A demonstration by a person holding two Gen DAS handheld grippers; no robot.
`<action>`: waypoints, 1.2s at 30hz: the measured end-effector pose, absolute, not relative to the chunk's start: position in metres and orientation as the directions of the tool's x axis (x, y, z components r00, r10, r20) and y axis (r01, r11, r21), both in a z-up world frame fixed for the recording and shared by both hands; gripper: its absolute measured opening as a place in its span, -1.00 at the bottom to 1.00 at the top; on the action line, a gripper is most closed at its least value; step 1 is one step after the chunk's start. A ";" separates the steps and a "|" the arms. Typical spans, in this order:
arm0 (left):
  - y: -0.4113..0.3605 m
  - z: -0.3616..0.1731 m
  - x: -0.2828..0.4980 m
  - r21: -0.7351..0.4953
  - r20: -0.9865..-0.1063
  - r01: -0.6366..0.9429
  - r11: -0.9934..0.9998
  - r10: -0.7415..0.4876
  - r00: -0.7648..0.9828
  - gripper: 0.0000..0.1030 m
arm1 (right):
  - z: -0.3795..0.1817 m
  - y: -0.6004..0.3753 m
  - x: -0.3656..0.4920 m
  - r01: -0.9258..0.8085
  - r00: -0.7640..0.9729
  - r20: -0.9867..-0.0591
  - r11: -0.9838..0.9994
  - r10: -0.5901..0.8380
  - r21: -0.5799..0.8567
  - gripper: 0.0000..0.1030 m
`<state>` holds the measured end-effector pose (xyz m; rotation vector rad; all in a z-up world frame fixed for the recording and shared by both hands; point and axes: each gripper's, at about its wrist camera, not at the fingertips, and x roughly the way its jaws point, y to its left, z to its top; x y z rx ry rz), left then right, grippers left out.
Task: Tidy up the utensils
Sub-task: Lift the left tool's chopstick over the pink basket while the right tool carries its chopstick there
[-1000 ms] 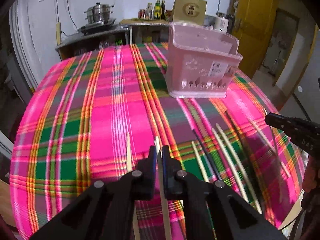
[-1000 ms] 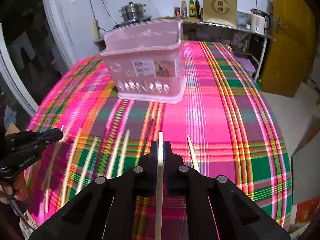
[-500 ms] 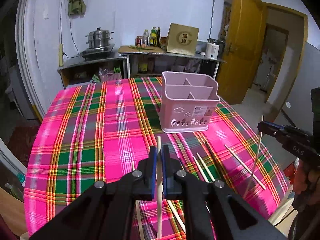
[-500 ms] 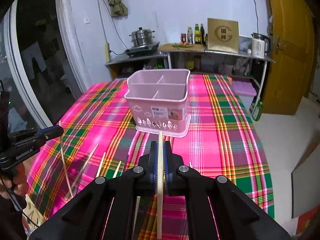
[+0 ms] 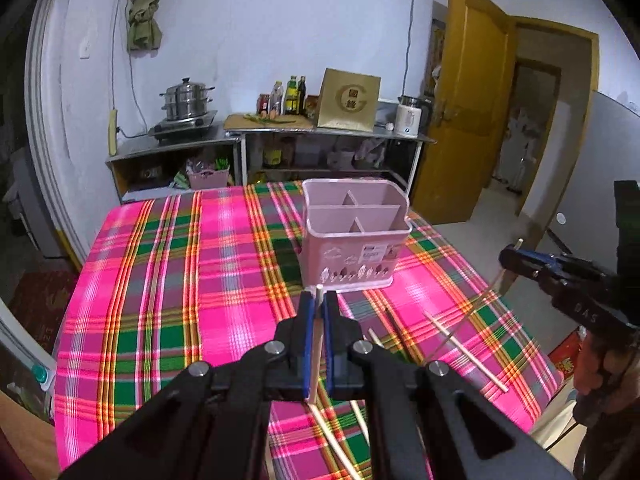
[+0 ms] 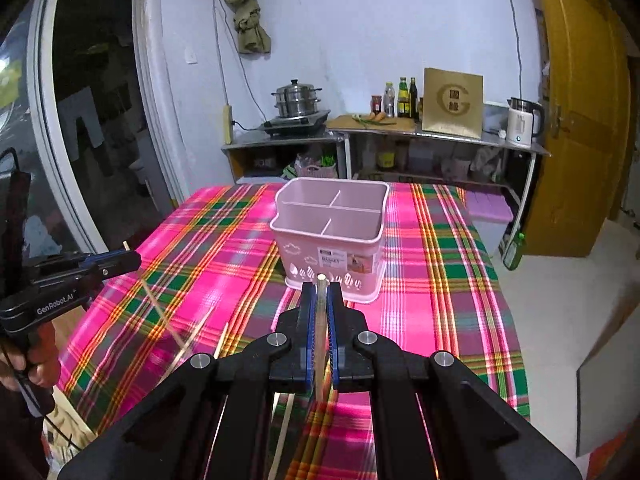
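A pink utensil basket with several compartments stands upright on the plaid tablecloth; it also shows in the right wrist view. My left gripper is shut on a pale chopstick, held above the table in front of the basket. My right gripper is shut on another chopstick, also raised before the basket. Several loose chopsticks lie on the cloth near the front edge. Each gripper shows in the other's view, the right one and the left one.
The pink and green plaid table ends close behind the basket. A steel counter with a steamer pot, bottles, a box and a kettle stands against the far wall. A yellow door is at the right.
Both grippers have risen well above the table, each carrying its chopstick, and pulled back from the cloth. The basket's open top has come into view.
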<state>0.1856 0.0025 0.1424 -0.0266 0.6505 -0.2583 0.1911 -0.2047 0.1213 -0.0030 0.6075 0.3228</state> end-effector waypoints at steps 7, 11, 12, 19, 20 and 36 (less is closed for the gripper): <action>-0.009 0.157 0.206 -0.132 -0.588 0.256 0.958 -0.283 0.758 -0.90 | 0.137 -0.198 0.201 -0.315 0.790 -0.529 0.945 0.310 0.083 -0.90; -0.014 0.167 0.220 -0.132 -0.581 0.262 0.956 -0.289 0.761 -0.90 | 0.149 -0.197 0.210 -0.319 0.803 -0.504 0.944 0.317 0.087 -0.90; -0.015 0.169 0.223 -0.130 -0.580 0.260 0.957 -0.286 0.763 -0.90 | 0.152 -0.197 0.213 -0.319 0.807 -0.497 0.943 0.320 0.090 -0.90; -0.019 0.198 0.253 -0.151 -0.556 0.264 0.953 -0.303 0.774 -0.90 | 0.176 -0.193 0.237 -0.326 0.826 -0.448 0.939 0.341 0.112 -0.90; -0.019 0.203 0.257 -0.149 -0.550 0.262 0.953 -0.300 0.779 -0.90 | 0.180 -0.193 0.241 -0.328 0.830 -0.438 0.937 0.345 0.116 -0.90; -0.031 0.231 0.326 -0.136 -0.507 0.270 0.953 -0.301 0.808 -0.90 | 0.203 -0.178 0.310 -0.321 0.852 -0.385 0.935 0.354 0.150 -0.90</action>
